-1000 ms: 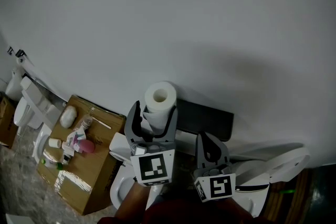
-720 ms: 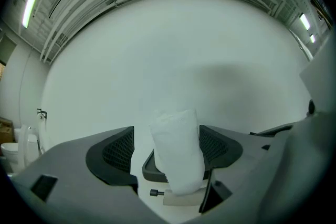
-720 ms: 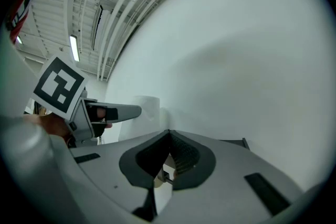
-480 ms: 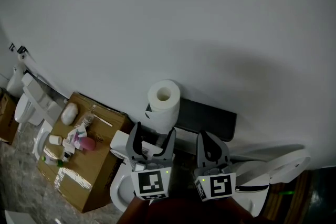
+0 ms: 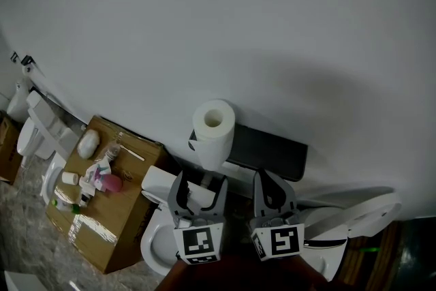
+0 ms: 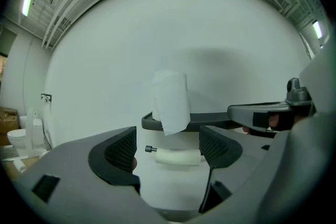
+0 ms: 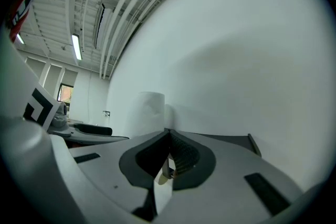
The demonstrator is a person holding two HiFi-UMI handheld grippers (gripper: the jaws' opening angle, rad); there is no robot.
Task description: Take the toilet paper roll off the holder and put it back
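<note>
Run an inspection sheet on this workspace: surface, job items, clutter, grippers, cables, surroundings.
Surface: black shelf on the white wall, bare to the right of the roll.
Job's things: toilet paper roll stands upright at the shelf's left end, with a loose sheet hanging.
Clutter: small items on a cardboard box.
Grippers: left gripper open, empty, short of the roll; right gripper shut, empty.
Cables: nothing seen.
Surroundings: white toilets at far left.

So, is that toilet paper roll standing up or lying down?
Standing up: the toilet paper roll rests on end on the dark shelf, core hole facing up.
</note>
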